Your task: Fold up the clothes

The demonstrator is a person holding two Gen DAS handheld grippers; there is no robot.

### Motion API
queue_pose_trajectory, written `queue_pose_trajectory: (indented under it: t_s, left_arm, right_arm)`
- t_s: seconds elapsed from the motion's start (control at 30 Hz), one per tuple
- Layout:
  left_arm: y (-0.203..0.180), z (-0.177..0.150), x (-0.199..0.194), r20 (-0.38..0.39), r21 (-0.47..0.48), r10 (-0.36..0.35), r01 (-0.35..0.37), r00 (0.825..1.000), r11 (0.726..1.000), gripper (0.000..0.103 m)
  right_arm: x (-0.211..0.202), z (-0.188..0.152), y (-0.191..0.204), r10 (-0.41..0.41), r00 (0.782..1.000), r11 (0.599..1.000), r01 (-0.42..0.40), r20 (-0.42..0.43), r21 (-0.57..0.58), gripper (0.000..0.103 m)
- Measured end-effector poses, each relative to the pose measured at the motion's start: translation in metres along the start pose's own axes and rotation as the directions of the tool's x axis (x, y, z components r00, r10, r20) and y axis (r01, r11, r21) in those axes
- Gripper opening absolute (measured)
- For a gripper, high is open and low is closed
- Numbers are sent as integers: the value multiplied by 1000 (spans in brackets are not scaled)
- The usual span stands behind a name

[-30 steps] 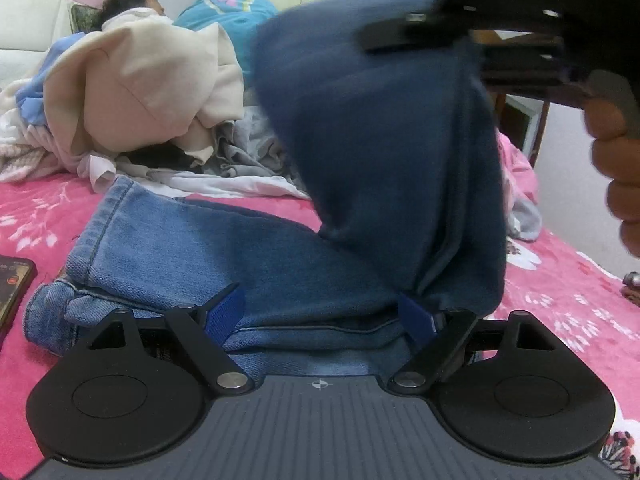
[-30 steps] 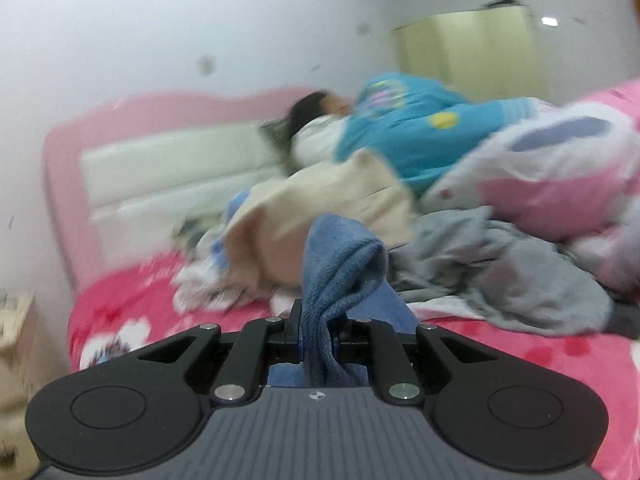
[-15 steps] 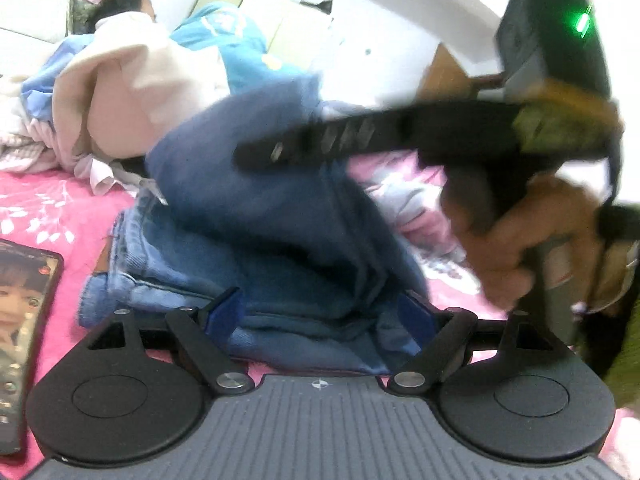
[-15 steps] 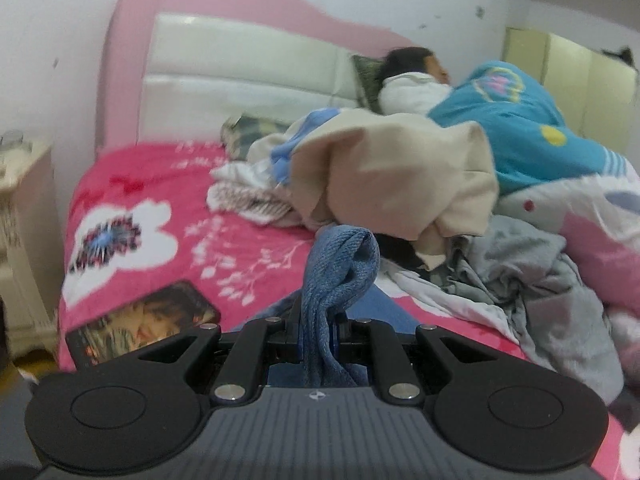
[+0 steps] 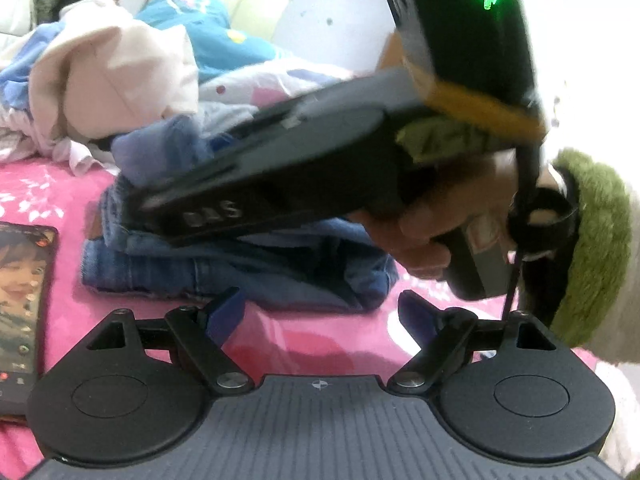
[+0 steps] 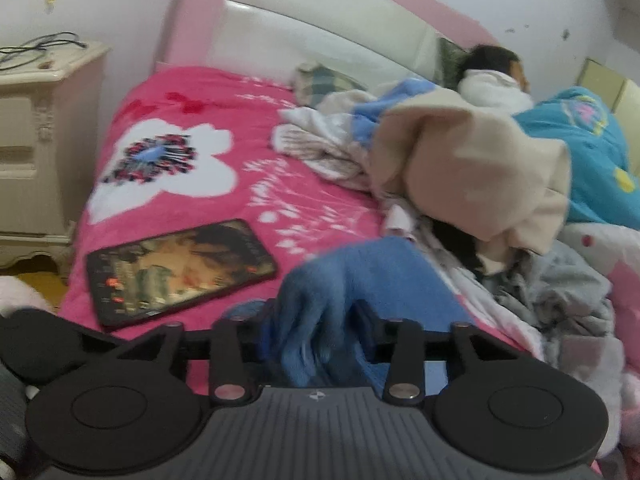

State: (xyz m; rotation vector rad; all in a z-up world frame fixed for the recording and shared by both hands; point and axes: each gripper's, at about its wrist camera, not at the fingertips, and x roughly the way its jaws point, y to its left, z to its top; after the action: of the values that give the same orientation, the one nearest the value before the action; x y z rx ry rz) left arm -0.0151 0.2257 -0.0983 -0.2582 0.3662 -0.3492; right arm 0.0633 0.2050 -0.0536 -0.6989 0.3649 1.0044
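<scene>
Pinching a bunched fold of the blue jeans (image 6: pixel 360 280), the right gripper (image 6: pixel 316 332) hovers over the bed (image 6: pixel 180 200); the left gripper (image 5: pixel 320 316) gapes wide, holding nothing, near a smartphone (image 5: pixel 20 300).

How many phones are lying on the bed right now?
1. The phone lies screen-up on the pink blanket, left of the jeans. Others may be hidden under the clothes pile.

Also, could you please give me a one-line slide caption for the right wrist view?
Right gripper pinching a bunch of blue jeans above a pink floral bedspread, a phone lying to the left.
</scene>
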Motion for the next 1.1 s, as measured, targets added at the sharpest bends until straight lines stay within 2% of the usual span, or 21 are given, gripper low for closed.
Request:
queue_pose_trajectory:
  t_s: [0.13,0.2,0.27,0.37,0.43,0.5,0.57,0.67,0.73,0.83,0.87,0.93,1.03,1.1]
  left_arm:
    - [-3,-3,7,-37,31,9,-7,999,999,86]
    - [-3,-4,7,-39,39,12,-10,999,999,87]
    - [-4,-4,8,-38,45,13,-11,999,999,88]
    - [-1,-2,6,-21,24,4,-4,1000,1000,88]
    - [2,0,4,3,1,2,-2,1000,1000,88]
    - [6,3,1,30,-23,2,-2,1000,1000,88]
    - [7,3,-3,58,-49,16,-13,998,999,90]
    - [11,5,-6,82,-107,56,-47,995,993,91]
    - [16,7,-4,85,-153,70,-56,994,987,91]
    - [23,10,-1,86,-210,75,-56,993,976,91]
    - [25,10,0,85,-222,75,-55,994,974,91]
    - [25,10,-2,79,-229,79,-59,994,972,91]
    - [25,9,0,68,-222,89,-72,994,972,91]
    - [26,9,2,62,-216,98,-83,993,973,91]
  right_arm:
    - [-1,6,6,38,999,999,-38,21,17,55]
    - [-3,8,-4,99,994,988,-103,45,117,56]
    - [-7,8,-20,172,980,948,-191,97,255,59]
    - [-19,-1,-57,251,940,819,-333,229,468,59]
    - [-34,-13,-83,222,923,714,-373,314,592,59]
    - [-54,-37,-111,155,924,607,-369,351,704,60]
    - [-74,-60,-138,83,923,483,-367,375,795,64]
    - [-97,-108,-168,-21,968,350,-228,251,909,65]
    - [-103,-144,-182,-45,990,248,-115,130,962,65]
    - [-93,-190,-195,52,997,70,-65,62,995,65]
    - [-85,-202,-195,95,993,22,-66,63,998,65]
    - [-68,-213,-195,167,982,-33,-80,84,996,65]
    - [-36,-220,-194,268,952,-110,-124,149,986,65]
    - [-19,-223,-198,295,931,-167,-172,216,971,66]
